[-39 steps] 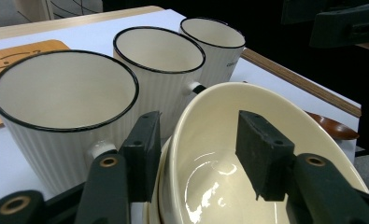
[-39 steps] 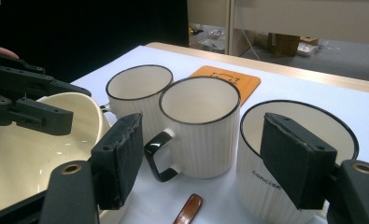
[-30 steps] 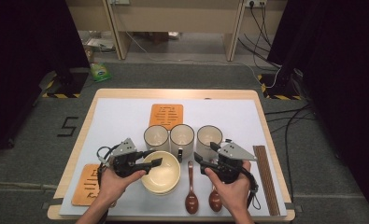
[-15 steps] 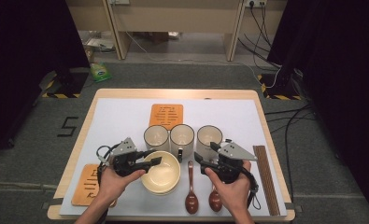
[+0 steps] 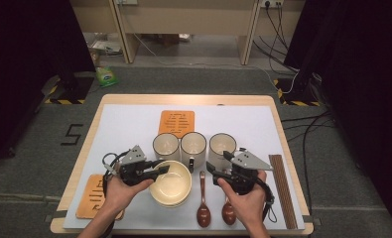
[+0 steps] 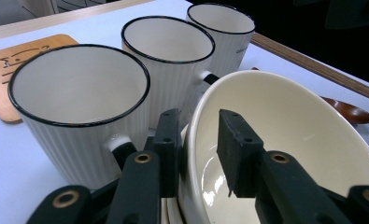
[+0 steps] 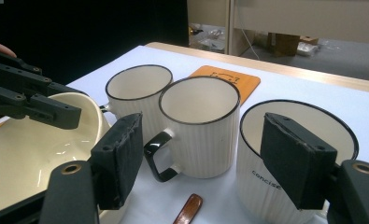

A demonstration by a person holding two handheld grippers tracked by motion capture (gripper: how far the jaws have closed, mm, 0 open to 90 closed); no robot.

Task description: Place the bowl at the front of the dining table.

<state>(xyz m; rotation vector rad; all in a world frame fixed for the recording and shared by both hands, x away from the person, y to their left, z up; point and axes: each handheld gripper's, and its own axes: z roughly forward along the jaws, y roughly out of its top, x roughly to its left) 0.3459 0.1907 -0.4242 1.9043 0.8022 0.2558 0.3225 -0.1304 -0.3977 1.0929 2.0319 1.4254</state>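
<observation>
At the far left of the table [image 5: 134, 119], a wooden coaster [image 5: 92, 196] lies near the front edge, partly under the person's left hand [image 5: 118, 191]. The left gripper [image 5: 160, 169] straddles the rim of the cream bowl [image 5: 171, 182]: in the left gripper view one jaw stands outside the wall and the other inside, with the rim between them. The jaws are narrowly apart; contact with the rim cannot be confirmed. The bowl sits on the white mat at front centre, just in front of the left mug [image 5: 165, 146].

Three white ribbed mugs with black rims stand in a row: the left mug, the middle mug [image 5: 193, 147] and the right mug [image 5: 222, 148]. An orange coaster [image 5: 177, 123] lies behind them. Two brown wooden spoons [image 5: 203, 210] lie in front of the mugs, to the right of the bowl.

The right gripper [image 5: 216, 162] is held beside the right mug, jaws wide apart and holding nothing. A pair of chopsticks [image 5: 282, 191] lies along the right edge.
</observation>
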